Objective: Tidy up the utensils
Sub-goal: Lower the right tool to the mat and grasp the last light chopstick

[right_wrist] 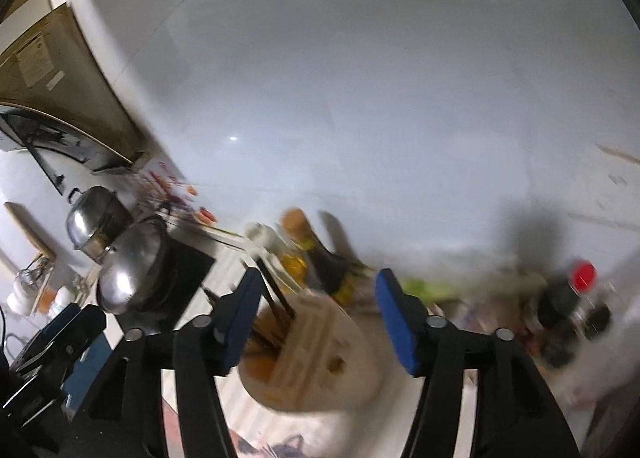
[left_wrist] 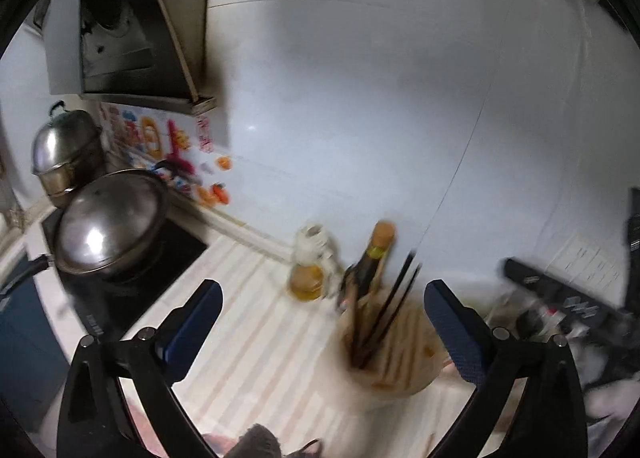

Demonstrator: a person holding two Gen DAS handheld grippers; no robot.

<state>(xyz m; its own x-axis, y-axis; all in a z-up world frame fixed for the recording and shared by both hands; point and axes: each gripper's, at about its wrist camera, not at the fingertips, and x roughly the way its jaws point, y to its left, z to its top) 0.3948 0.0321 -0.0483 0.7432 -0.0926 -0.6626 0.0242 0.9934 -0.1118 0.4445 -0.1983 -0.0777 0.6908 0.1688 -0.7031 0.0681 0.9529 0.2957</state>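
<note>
Both wrist cameras are looking steeply down, close over the counter (left_wrist: 256, 338); both are sharing the utensil holder (right_wrist: 320, 354) and far-left pots (left_wrist: 108, 222).

Shiny polished metal lids (left_wrist: 108, 226) at left of frame; glossy white wall tiles (left_wrist: 360, 98) above; the utensil holder (left_wrist: 396, 358) looks like pale matt plastic.

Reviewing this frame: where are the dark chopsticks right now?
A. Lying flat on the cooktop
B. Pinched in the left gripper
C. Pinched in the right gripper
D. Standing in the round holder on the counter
D: the dark chopsticks stand tilted in the round utensil holder, while the left gripper and right gripper both have jaws apart with nothing pinched.
</note>
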